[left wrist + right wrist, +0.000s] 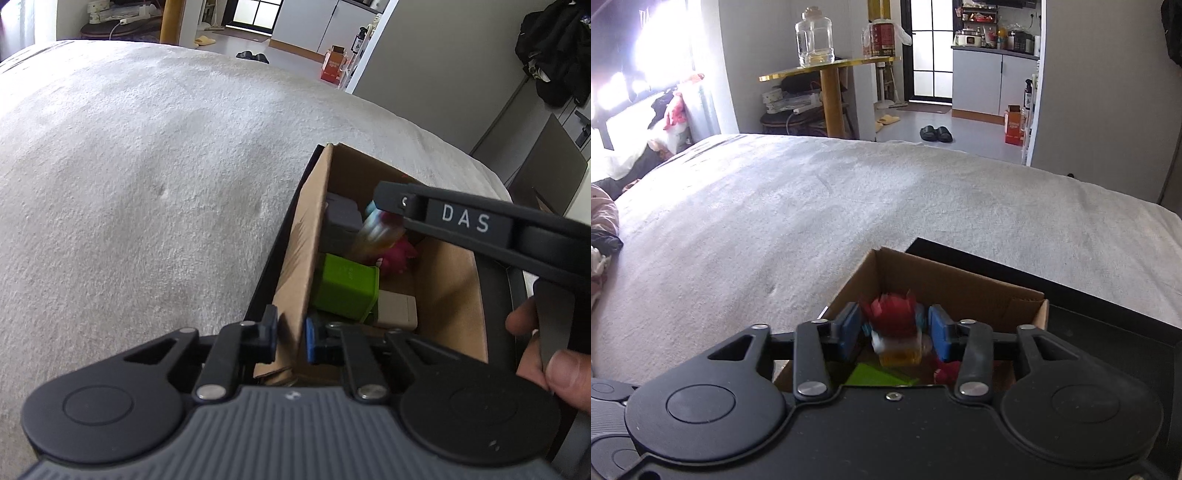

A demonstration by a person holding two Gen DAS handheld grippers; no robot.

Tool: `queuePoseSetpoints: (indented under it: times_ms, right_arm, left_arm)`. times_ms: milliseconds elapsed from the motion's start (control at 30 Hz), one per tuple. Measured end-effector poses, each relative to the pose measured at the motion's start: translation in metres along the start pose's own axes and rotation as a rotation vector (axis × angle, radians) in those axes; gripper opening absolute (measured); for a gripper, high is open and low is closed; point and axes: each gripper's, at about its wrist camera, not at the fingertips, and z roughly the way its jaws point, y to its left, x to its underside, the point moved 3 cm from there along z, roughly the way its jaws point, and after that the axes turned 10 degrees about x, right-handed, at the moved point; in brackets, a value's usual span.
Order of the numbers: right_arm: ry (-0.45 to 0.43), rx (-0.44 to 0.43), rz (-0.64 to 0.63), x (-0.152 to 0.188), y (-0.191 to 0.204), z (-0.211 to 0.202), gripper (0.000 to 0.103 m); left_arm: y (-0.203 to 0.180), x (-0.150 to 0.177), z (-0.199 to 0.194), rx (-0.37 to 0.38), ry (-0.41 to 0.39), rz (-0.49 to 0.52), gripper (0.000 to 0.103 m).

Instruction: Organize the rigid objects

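In the left wrist view, the left gripper (pixel 290 338) sits low at centre frame, angled down, its blue pads pinched on the near wall of the cardboard box (pixel 301 258), which rests on a pale blanket (pixel 147 166). Inside lie a green block (pixel 345 291), a grey block (pixel 341 221), a white block (pixel 397 314) and a pink toy (pixel 400 258). From the right, a hand (pixel 535 354) steers the right gripper over the box. In the right wrist view, the right gripper (pixel 894 330) tips downward at lower centre, jaws parted around a blurred red-haired figurine (pixel 897 328); pad contact cannot be told.
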Motion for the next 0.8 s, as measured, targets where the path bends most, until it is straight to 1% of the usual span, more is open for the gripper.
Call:
queuePoseSetpoints:
  times_ms: [33,133,400,533,667,700,800]
  right_arm:
    - [-0.002,0.004,0.002,0.000,-0.001,-0.001,0.051]
    - [0.011,0.004,0.009,0.004,-0.003,-0.004,0.051]
    - [0.026,0.016,-0.022,0.014,-0.010,-0.025,0.051]
    - [0.040,0.022,0.001,0.014,-0.017,-0.037,0.051]
    - [0.038,0.034,0.036,0.013,-0.028,-0.052,0.051]
    - [0.039,0.038,0.046,0.014,-0.031,-0.055,0.052]
    - [0.043,0.051,0.083,0.016,-0.045,-0.065,0.058]
  left_arm:
    - [0.000,0.000,0.000,0.000,0.000,-0.001,0.014]
    - [0.001,-0.001,0.000,0.002,0.003,-0.006,0.014]
    - [-0.004,-0.003,-0.005,-0.008,-0.002,-0.003,0.014]
    - [-0.012,-0.007,-0.016,-0.005,-0.022,0.003,0.014]
    - [-0.026,-0.012,-0.029,-0.009,-0.046,0.035,0.014]
    - [-0.030,-0.013,-0.032,-0.011,-0.049,0.044,0.014]
    - [-0.039,-0.015,-0.038,-0.021,-0.043,0.064,0.018]
